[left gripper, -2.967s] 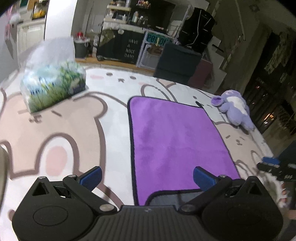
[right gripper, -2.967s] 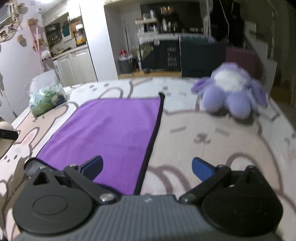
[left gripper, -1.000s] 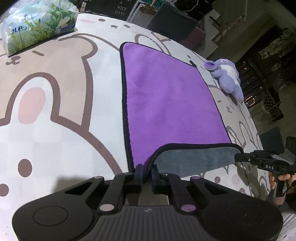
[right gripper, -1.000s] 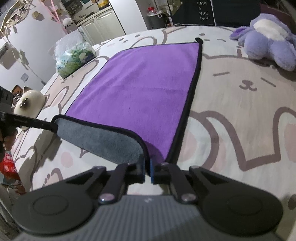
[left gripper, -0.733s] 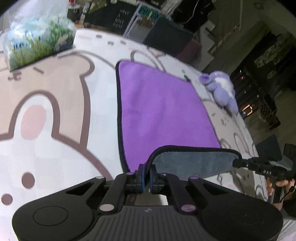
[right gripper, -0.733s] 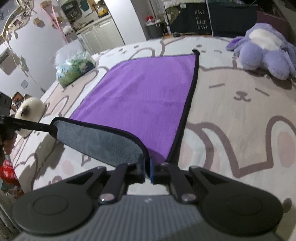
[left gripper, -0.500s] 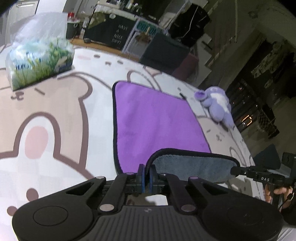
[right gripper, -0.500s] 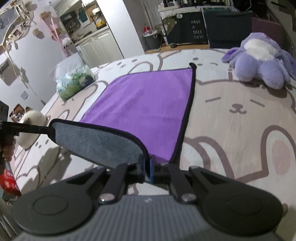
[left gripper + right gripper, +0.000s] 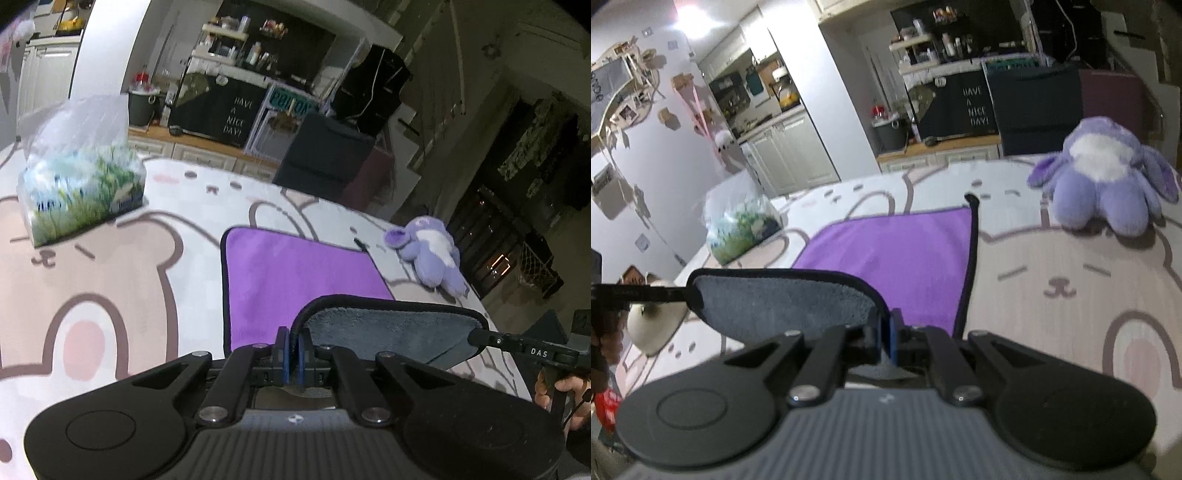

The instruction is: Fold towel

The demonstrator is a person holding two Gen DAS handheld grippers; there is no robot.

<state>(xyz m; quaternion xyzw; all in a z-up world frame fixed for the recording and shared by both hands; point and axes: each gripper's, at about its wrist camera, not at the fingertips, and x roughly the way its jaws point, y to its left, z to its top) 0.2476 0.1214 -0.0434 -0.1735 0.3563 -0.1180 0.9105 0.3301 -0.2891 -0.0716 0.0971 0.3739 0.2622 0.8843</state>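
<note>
The purple microfibre towel with black trim and grey underside [image 9: 295, 273] is spread on the bear-print cloth [image 9: 110, 280]. Its near corners are pinched shut and lifted by the left gripper [image 9: 291, 350] and right gripper [image 9: 884, 338]. The fold toward 12 o'clock is judged only begun.

Left wrist view: taken from behind the left gripper [image 9: 291, 350], low and close over the bedspread [image 9: 110, 280], facing the far kitchen shelving.

Right wrist view: taken from behind the right gripper [image 9: 885, 338], similarly low, same facing.

Shared: towel [image 9: 295, 269] [image 9: 901, 251], plush toy [image 9: 432, 258] [image 9: 1104, 177], tissue pack [image 9: 81, 184] [image 9: 742, 225]; each gripper is seen sideways by the other.
</note>
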